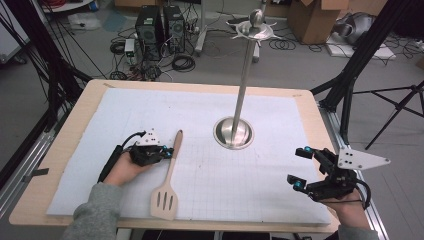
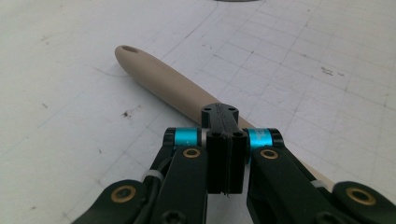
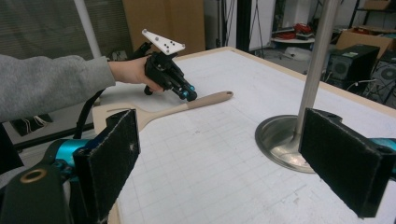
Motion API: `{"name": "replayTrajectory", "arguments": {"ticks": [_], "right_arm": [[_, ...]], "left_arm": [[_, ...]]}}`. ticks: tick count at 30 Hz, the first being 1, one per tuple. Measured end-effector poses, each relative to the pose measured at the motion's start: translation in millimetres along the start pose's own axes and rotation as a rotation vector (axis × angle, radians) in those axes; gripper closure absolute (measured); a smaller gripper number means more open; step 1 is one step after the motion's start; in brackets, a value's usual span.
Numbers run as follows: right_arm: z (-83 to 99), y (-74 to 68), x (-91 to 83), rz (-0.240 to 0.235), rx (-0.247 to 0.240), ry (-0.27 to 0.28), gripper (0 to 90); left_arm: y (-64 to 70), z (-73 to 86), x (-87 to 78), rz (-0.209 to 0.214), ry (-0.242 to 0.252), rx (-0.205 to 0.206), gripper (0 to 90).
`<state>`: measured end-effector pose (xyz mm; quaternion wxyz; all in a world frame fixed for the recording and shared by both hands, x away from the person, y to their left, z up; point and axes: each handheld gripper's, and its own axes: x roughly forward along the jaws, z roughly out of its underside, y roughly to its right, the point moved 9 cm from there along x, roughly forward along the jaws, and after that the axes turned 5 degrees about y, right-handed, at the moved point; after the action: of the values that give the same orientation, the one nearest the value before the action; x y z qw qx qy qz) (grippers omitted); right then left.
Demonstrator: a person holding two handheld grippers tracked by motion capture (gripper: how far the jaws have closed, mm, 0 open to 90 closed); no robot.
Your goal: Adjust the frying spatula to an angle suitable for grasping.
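Spatula (image 1: 169,176), judged light, stiff wood, is laid toward the table's (image 1: 60,150) near-left corner; its handle is met mid-length by the left gripper (image 2: 225,116), jaws pressed together; right gripper (image 1: 298,168) is held spread near the right edge.

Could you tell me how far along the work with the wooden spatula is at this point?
Early stage. Done: the left gripper has reached the spatula and, in the left gripper view, its jaws look shut on the handle. In hand: the grip itself; the spatula lies flat on the white mat. Left: lifting and moving it, perhaps to the metal stand. The right gripper waits open, apart.
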<state>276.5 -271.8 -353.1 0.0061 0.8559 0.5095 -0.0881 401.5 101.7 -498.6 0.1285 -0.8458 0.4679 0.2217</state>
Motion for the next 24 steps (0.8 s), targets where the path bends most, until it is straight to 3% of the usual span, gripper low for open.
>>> {"name": "replayTrajectory", "arguments": {"ticks": [10, 21, 24], "right_arm": [[2.7, -1.0, -7.6, 0.021, 0.006, -0.003, 11.4], [5.3, -1.4, -10.5, 0.029, 0.007, -0.009, 11.4], [5.4, -1.8, -11.4, 0.032, 0.015, -0.008, 11.4]], "left_arm": [[8.1, -8.0, 13.4, 0.02, -0.005, 0.007, 89.6], [17.3, -12.7, 23.7, 0.044, -0.02, 0.042, 89.6], [17.3, -11.4, 25.5, 0.037, -0.025, 0.029, 89.5]]}}
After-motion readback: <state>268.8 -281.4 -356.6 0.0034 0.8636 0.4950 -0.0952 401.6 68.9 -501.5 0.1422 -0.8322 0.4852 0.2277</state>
